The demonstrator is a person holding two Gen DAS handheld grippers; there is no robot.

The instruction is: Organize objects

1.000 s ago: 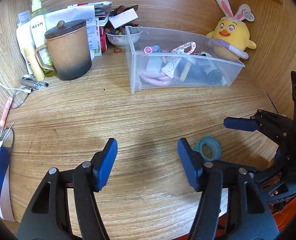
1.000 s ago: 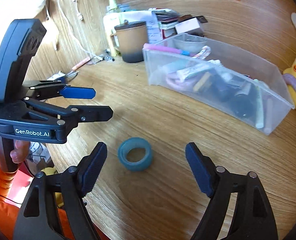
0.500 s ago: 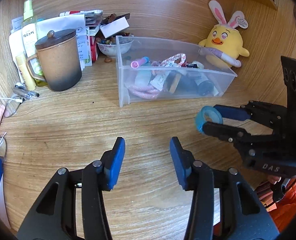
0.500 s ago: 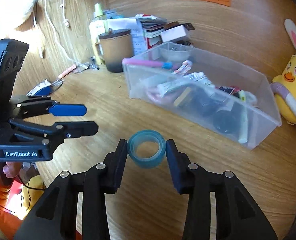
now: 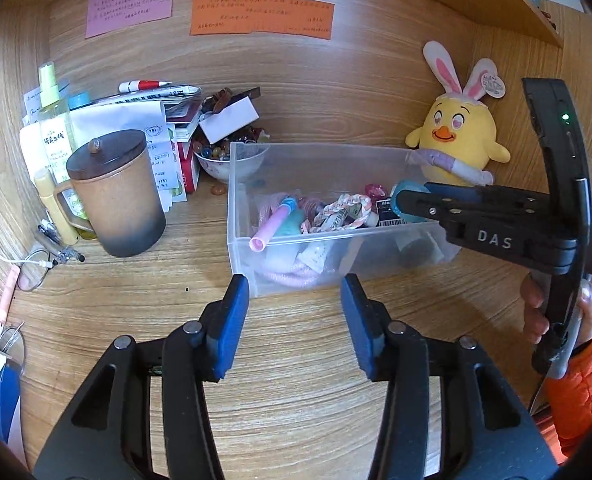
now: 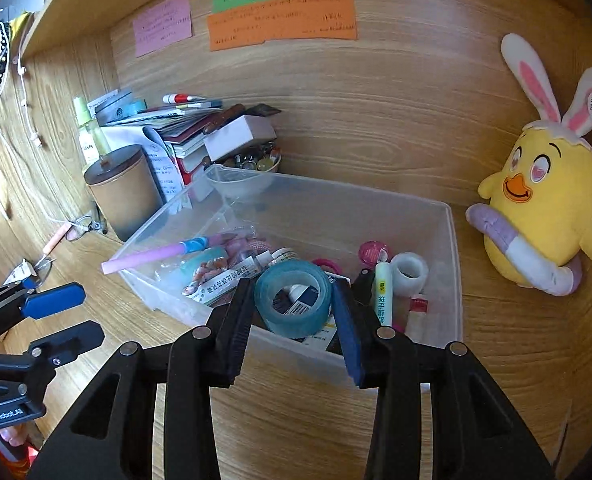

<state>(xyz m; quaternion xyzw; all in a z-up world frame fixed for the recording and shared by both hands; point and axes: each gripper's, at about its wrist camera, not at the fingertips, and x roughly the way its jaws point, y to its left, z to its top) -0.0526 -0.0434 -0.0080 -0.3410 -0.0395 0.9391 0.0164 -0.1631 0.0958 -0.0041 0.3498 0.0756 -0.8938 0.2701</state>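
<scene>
Right claw (image 6: 291,312) was clamped on a blue tape roll (image 6: 293,296), held over the clear plastic bin (image 6: 454,280); left claw (image 5: 296,322) was held apart, empty.

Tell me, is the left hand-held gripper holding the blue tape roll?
No, the right hand-held gripper clamps the blue tape roll; the left hand-held gripper is empty.

Left gripper (image 5: 296,320) fingers apart, right gripper (image 5: 400,200) holding tape roll (image 5: 406,190) over clear bin (image 5: 239,240)

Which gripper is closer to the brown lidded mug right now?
Left. The left gripper hangs open just right of the brown lidded mug; the right gripper, holding the blue tape roll, is over the clear bin.
</scene>
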